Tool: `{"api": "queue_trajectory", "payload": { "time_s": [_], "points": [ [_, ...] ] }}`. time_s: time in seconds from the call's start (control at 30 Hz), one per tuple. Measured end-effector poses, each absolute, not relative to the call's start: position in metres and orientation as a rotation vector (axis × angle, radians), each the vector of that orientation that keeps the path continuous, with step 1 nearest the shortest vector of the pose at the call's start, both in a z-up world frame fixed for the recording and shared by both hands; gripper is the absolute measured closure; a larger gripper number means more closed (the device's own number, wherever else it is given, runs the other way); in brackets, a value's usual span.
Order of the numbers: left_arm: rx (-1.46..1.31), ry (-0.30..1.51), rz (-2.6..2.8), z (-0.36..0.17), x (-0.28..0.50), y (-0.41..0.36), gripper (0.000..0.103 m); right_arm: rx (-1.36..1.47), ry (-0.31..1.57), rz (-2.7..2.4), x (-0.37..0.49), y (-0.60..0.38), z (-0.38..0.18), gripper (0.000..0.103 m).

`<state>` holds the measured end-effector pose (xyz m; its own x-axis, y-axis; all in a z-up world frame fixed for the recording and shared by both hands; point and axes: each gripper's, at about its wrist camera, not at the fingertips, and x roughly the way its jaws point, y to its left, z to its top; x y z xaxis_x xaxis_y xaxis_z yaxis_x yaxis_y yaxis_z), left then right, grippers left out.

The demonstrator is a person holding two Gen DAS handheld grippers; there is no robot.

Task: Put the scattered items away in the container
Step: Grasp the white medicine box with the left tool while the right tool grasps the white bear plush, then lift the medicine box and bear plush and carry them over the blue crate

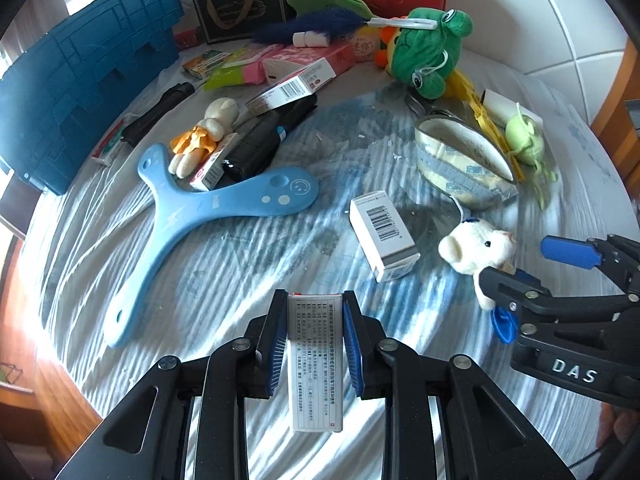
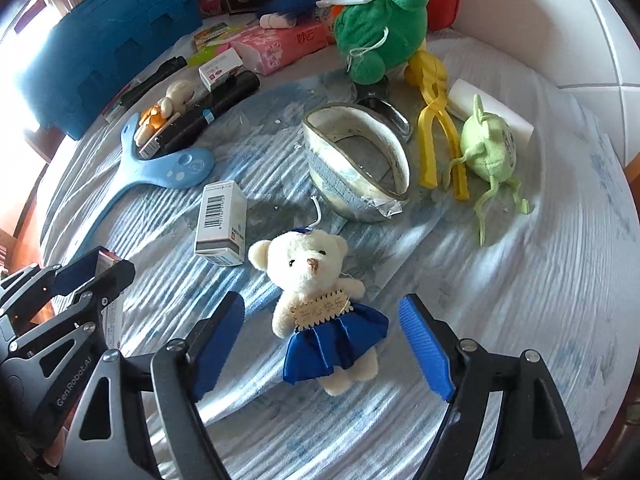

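My left gripper (image 1: 315,304) is shut on a white printed box (image 1: 315,360), held above the striped bed cover. My right gripper (image 2: 324,320) is open, its blue pads (image 2: 426,348) on either side of a white teddy bear in a blue skirt (image 2: 320,304) that lies on the cover. The bear also shows in the left wrist view (image 1: 478,250) with the right gripper (image 1: 532,276) around it. The blue crate (image 1: 80,80) stands at the far left. A barcode box (image 2: 222,222) lies left of the bear.
A silver oval basket (image 2: 356,160), a blue boomerang toy (image 1: 208,200), a green frog plush (image 2: 380,24), a small green plush (image 2: 488,148), yellow tongs (image 2: 436,120), black umbrellas (image 1: 264,140), a small bear with an orange skirt (image 1: 204,132), a pink tissue pack (image 2: 280,46) and more boxes are scattered on the cover.
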<state>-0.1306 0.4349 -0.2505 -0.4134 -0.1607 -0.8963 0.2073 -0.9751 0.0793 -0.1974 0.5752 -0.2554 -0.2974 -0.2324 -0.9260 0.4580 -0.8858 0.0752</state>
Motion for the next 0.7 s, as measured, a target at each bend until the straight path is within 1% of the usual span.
{"api": "queue_trajectory", "payload": {
  "time_s": [0.1, 0.13, 0.17, 0.2, 0.27, 0.4, 0.7],
  "points": [
    [1.579, 0.074, -2.459, -0.259, -0.136, 0.431, 0.078, 1.548, 0.318, -2.195, -0.205, 0.565, -0.27, 0.031],
    [1.589, 0.08, -2.452, -0.262, -0.138, 0.43, 0.078, 1.559, 0.331, -2.191, -0.208, 0.562, -0.277, 0.035],
    [1.598, 0.085, -2.448, -0.265, -0.139, 0.429, 0.078, 1.575, 0.356, -2.189, -0.211, 0.559, -0.284, 0.051],
    [1.604, 0.085, -2.445, -0.267, -0.139, 0.429, 0.078, 1.589, 0.375, -2.185, -0.212, 0.557, -0.29, 0.055],
    [1.613, 0.084, -2.441, -0.271, -0.141, 0.43, 0.078, 1.591, 0.402, -2.193, -0.211, 0.555, -0.296, 0.058],
    [1.597, 0.086, -2.451, -0.265, -0.143, 0.434, 0.078, 1.558, 0.359, -2.219, -0.208, 0.562, -0.284, 0.06],
    [1.456, 0.071, -2.501, -0.218, -0.136, 0.448, 0.077, 1.359, 0.285, -2.286, -0.186, 0.579, -0.218, 0.06]
  ]
}}
